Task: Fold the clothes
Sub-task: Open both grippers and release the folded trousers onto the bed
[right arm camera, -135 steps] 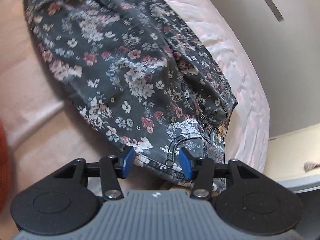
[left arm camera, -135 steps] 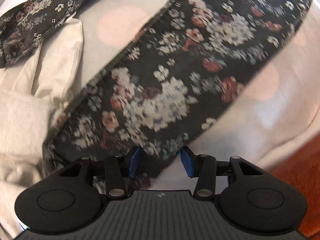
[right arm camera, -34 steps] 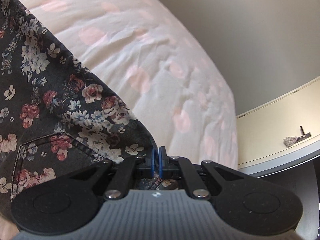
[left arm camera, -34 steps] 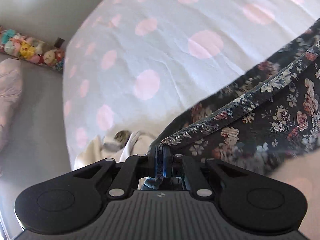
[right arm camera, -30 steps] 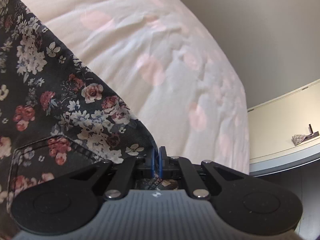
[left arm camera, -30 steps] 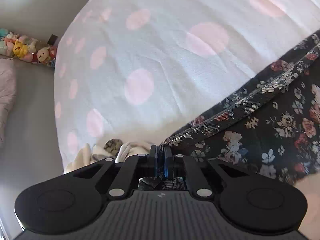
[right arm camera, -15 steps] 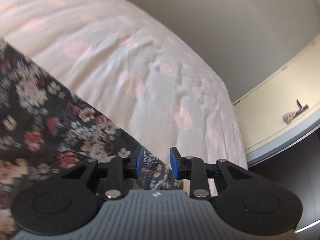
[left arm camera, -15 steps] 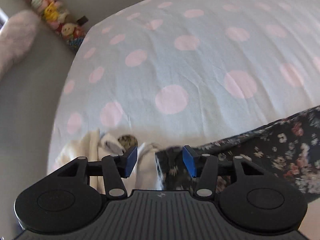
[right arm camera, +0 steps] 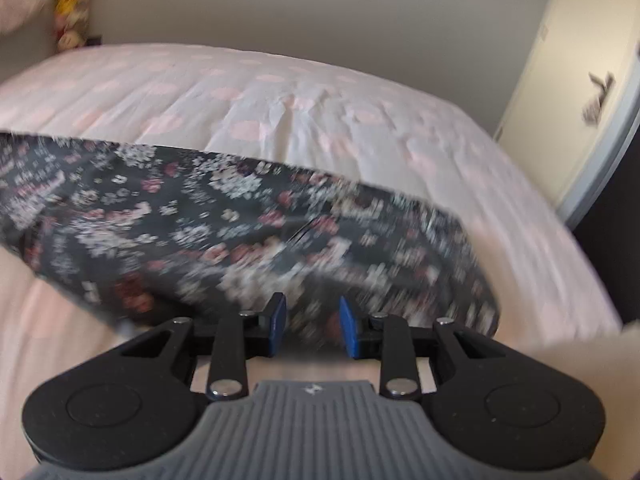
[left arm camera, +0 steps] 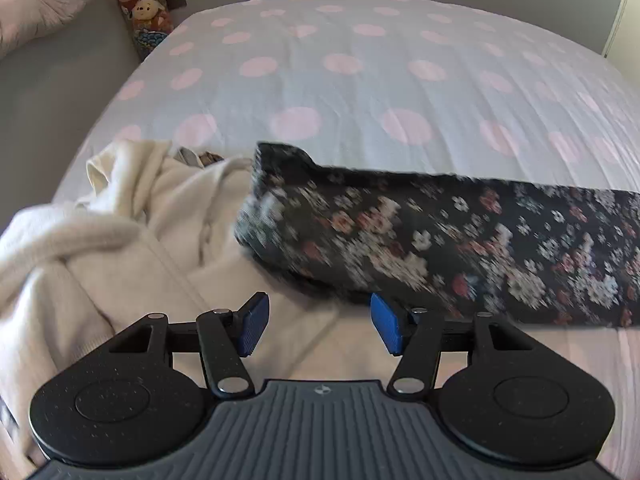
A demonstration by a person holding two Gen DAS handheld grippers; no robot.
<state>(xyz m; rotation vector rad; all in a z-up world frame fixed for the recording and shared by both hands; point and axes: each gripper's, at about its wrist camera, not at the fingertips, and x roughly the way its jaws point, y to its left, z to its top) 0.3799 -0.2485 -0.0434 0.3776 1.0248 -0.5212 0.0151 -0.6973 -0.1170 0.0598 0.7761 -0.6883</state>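
The dark floral trousers [left arm camera: 440, 244] lie folded lengthwise in a long band across the polka-dot bedsheet [left arm camera: 340, 80]. They also show in the right wrist view [right arm camera: 240, 232], blurred by motion. My left gripper [left arm camera: 318, 328] is open and empty, just in front of the band's left end. My right gripper [right arm camera: 308, 326] is open and empty, just in front of the band's right end.
A heap of cream garments [left arm camera: 100, 240] lies on the bed left of the trousers. Plush toys [left arm camera: 146, 12] stand by the wall at the far left corner. A cream door [right arm camera: 576, 92] stands right of the bed.
Both grippers were shut on the trousers' edge a second ago, then opened and let go. Both have since pulled back and up from the cloth.
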